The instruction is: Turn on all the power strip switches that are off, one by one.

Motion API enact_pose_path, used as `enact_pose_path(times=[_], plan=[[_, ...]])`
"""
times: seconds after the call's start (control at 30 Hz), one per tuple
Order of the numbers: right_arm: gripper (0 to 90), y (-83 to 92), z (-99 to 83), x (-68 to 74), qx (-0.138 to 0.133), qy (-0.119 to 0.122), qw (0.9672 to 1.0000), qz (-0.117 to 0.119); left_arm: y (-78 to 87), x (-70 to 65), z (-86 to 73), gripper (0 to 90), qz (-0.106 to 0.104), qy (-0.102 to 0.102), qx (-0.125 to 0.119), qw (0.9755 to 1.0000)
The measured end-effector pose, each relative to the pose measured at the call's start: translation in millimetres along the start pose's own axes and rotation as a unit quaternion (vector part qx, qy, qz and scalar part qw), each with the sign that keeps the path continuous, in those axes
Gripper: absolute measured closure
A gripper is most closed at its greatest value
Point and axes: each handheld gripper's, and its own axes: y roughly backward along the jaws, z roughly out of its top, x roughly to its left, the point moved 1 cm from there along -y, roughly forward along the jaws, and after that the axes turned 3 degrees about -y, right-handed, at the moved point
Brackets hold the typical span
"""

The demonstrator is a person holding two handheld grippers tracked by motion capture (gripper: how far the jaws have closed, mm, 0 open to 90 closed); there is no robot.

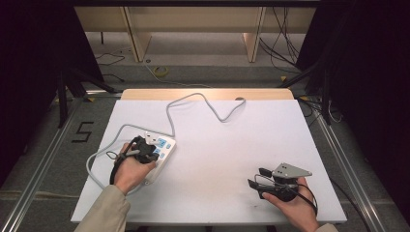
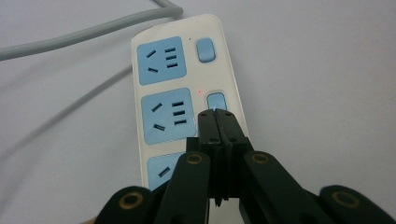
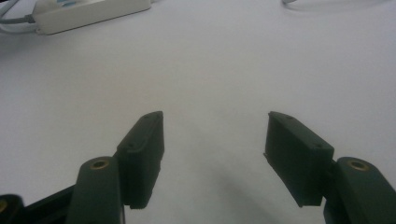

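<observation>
A white power strip [image 1: 164, 145] with light-blue sockets lies on the left of the white table [image 1: 227, 140], its grey cable [image 1: 193, 96] looping toward the far edge. My left gripper [image 1: 152, 153] is over the strip. In the left gripper view the jaws are shut together, and the left gripper [image 2: 217, 114] has its tips resting at the lower edge of the middle blue switch [image 2: 215, 100] on the power strip [image 2: 187, 79]. A small red light [image 2: 199, 91] glows beside that switch. My right gripper [image 1: 257, 177] rests open near the front right, and the right gripper [image 3: 215, 135] has nothing between its jaws.
In the right gripper view the power strip [image 3: 88, 14] lies far off at the upper left. Bare white tabletop [image 3: 210, 60] spreads ahead of it. Beyond the table are wooden furniture legs [image 1: 138, 38] and loose cables on the floor [image 1: 285, 48].
</observation>
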Motion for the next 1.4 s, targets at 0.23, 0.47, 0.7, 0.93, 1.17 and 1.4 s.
enact_pose_path(times=[0.23,0.47,0.7,0.93,1.17,1.4], plan=[[38.2,-0.4,-0.1,0.2,0.001,-0.001,1.0000,0.000,-0.3,1.1,5.4,90.0,0.002,0.000,-0.002,1.0000],[38.2,-0.5,-0.4,-0.1,0.000,0.000,1.0000,0.000,-2.3,1.5,9.8,90.0,0.003,-0.003,0.000,1.0000],[38.2,-0.6,-0.4,0.2,0.000,-0.001,1.0000,0.001,-3.5,3.0,13.9,90.0,0.003,-0.006,0.003,1.0000],[38.2,-0.7,-0.3,0.2,0.001,-0.001,1.0000,0.001,-5.1,4.0,19.2,90.0,0.001,-0.007,0.004,1.0000],[38.2,-0.7,-0.3,-0.1,0.000,-0.001,1.0000,0.001,-6.6,4.0,25.0,90.0,0.001,-0.010,0.006,0.9999],[38.1,-0.6,-0.3,0.0,0.000,-0.001,1.0000,0.001,-8.5,5.0,29.8,90.0,0.000,-0.010,0.008,0.9999]])
